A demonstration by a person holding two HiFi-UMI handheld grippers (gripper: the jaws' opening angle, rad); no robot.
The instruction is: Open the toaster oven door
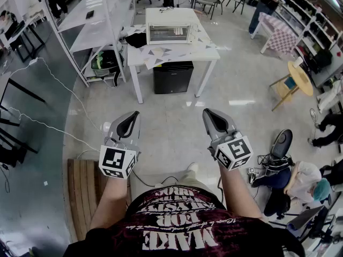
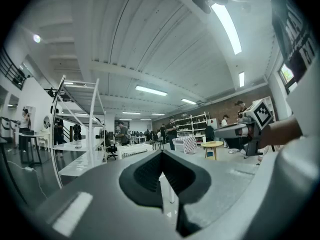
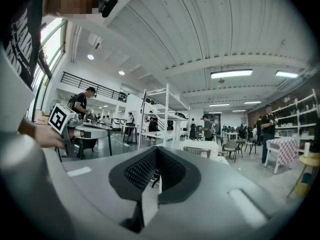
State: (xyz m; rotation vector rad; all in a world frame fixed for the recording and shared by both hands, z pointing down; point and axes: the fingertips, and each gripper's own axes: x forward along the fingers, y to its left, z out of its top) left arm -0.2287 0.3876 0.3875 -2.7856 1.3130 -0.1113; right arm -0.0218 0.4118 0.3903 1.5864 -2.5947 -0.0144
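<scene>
The toaster oven (image 1: 170,27) sits at the upper centre of the head view with its door shut, on a white table (image 1: 206,52). A black cabinet (image 1: 173,77) stands under the table. Lower in the frame, well apart from the oven, the left gripper (image 1: 128,123) and right gripper (image 1: 213,121) point toward it. Each has its jaws pressed together with nothing between them.

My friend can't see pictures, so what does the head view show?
A person holds out a left tool and a right tool, both shut and empty, above a pale floor. Far ahead, a white toaster oven with its door closed sits on a white table, a black box beneath it.
</scene>
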